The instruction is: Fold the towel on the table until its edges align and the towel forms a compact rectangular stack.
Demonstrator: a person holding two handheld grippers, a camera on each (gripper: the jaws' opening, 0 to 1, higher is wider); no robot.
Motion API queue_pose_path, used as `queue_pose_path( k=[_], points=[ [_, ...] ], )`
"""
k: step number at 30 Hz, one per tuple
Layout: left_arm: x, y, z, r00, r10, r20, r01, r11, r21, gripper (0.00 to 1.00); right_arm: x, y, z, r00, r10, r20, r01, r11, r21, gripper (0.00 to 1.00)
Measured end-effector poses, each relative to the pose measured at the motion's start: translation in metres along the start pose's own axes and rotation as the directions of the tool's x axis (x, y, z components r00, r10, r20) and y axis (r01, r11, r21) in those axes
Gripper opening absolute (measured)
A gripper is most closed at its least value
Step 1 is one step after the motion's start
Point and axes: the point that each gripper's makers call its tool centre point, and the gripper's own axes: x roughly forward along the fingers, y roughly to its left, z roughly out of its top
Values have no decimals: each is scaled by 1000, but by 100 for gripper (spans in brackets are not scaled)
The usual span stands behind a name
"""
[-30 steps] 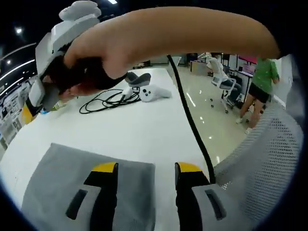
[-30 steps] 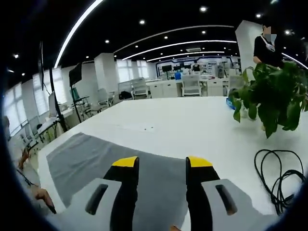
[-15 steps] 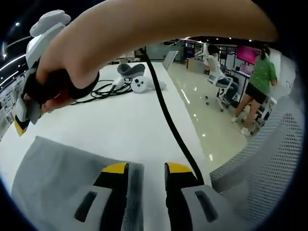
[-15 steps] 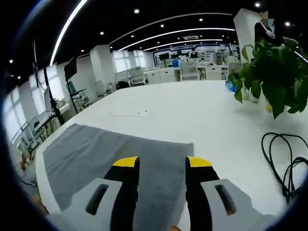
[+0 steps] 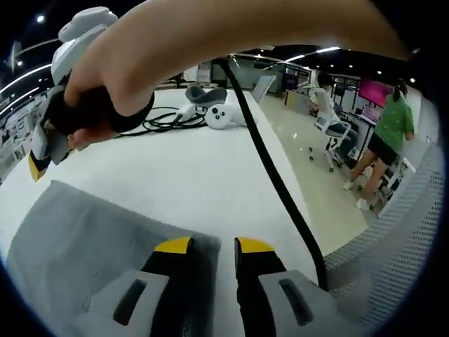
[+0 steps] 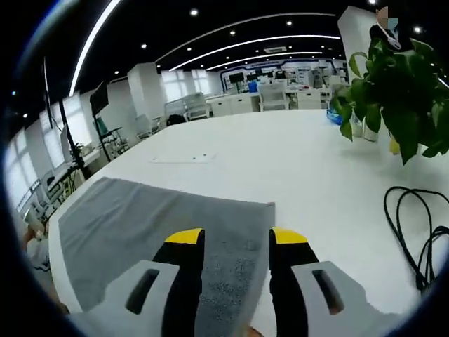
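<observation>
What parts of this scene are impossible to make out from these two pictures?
- Towel: in the right gripper view its near edge is cut off by the picture's bottom and covered by the right gripper.
- Towel, left gripper view: the left gripper covers its near corner, so any grip is unclear.
- Cable: runs out of the right gripper view's edge.
- Distant desks: too small to read.

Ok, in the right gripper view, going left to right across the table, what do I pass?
Flat grey towel → right tongs with yellow tips, set over the towel's right edge → bare white table → coiled black cable, with the leafy green potted plant beyond it.
</observation>
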Motion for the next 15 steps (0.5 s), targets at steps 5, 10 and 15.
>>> queue_pose_path(
  k=[5, 10, 15],
  points=[
    [1, 4, -1, 999, 34, -1, -34, 999, 20, 19, 1, -12, 5, 999, -35, 29, 34, 999, 40, 36],
    [1, 3, -1, 999, 39, -4, -39, 998, 50, 17, 10, -15, -5, 999, -39, 11, 38, 997, 71, 35],
    [3, -2, -2, 1000, 22, -6, -22, 996, 85, 10, 20, -14, -8, 999, -36, -1, 36, 997, 64, 34]
  ],
)
